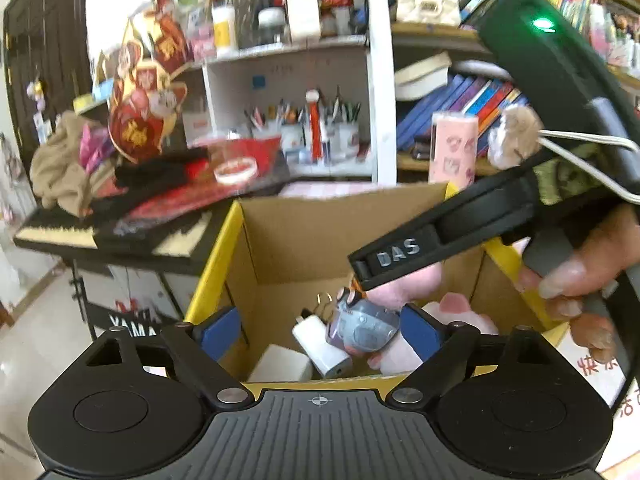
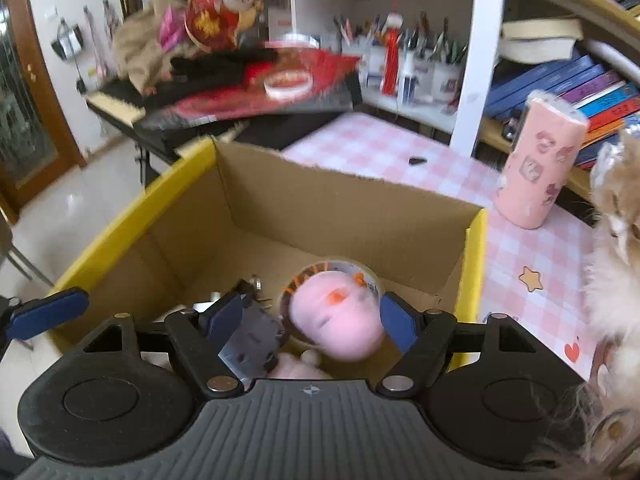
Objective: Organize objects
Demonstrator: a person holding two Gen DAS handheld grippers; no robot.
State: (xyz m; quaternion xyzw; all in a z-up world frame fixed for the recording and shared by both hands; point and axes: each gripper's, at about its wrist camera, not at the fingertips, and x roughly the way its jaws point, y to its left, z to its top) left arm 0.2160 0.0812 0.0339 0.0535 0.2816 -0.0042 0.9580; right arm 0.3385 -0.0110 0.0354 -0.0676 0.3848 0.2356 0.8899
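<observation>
Both tools over the open cardboard box (image 2: 256,216): left tool (image 1: 320,330) spread wide, empty; right tool (image 2: 310,320) wide too, gripping nothing. Pink plush (image 2: 336,320), charger (image 1: 322,346) already inside. Risk: snagging the box rim, tipping it off the worktop (image 2: 532,256).
</observation>
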